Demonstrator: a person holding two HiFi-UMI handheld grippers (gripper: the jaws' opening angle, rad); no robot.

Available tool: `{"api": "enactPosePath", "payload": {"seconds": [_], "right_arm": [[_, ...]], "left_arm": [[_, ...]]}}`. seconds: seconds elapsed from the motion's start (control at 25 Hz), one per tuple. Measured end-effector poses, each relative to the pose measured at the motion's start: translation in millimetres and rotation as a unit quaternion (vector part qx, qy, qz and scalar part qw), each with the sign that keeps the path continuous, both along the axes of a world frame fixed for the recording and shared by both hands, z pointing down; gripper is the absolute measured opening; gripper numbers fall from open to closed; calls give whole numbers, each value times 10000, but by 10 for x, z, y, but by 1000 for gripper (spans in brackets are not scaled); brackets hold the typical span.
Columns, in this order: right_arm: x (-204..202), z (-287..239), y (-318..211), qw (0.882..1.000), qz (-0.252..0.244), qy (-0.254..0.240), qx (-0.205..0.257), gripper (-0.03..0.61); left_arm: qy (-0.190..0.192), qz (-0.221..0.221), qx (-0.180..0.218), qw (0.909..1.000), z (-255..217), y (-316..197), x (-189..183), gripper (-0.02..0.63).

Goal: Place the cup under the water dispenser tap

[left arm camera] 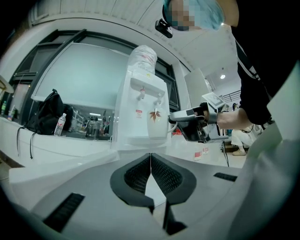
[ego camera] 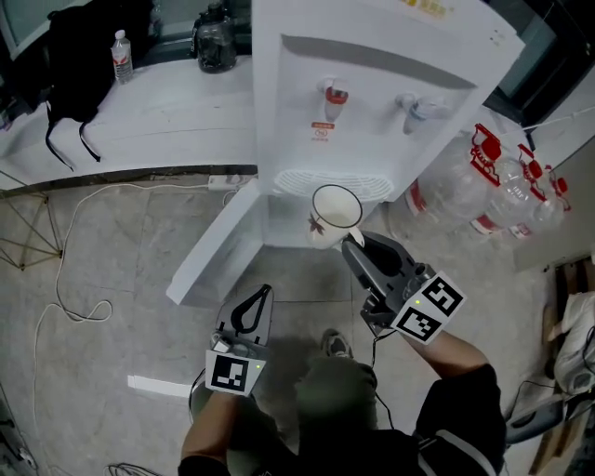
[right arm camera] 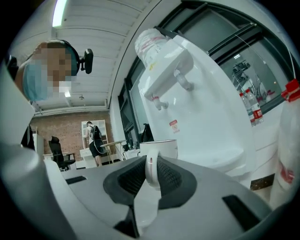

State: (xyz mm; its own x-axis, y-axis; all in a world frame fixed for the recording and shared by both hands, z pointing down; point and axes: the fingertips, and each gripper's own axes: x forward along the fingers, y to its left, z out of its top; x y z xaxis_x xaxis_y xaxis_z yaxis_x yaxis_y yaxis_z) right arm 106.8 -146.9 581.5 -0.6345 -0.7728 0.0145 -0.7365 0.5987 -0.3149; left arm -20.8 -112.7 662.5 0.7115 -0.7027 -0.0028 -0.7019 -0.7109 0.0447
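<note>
Grey floor [ego camera: 121, 279], white cup [ego camera: 325, 229] (leaf print) before dispenser [ego camera: 372, 84]

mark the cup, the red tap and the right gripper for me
cup [ego camera: 337, 208], head view, on its inner wall
red tap [ego camera: 334, 96], head view, on its red lever
right gripper [ego camera: 353, 244], head view, fingertips at the cup's handle

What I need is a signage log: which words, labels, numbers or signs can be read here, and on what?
Nothing reads clearly.
red sticker under the red tap of the water dispenser: print too small to read.
yellow print on the dispenser's top: blurred.
small bottle on the counter: label too small to read.
cup: a red leaf picture, no words.
</note>
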Motion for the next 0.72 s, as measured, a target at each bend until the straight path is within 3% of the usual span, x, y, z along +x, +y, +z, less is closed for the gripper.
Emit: {"api": "enactPosePath", "payload": {"seconds": [0.32,0.72], "right_arm": [[58,-302,-401,9978,129,324,567,80],[21,-128,-722,9952,152,670,695,80]], "left_arm": [[-77,-24,161,9998,-154,21,-10,18],[-75,-154,37,9998,-50,-9,-80,18]]}}
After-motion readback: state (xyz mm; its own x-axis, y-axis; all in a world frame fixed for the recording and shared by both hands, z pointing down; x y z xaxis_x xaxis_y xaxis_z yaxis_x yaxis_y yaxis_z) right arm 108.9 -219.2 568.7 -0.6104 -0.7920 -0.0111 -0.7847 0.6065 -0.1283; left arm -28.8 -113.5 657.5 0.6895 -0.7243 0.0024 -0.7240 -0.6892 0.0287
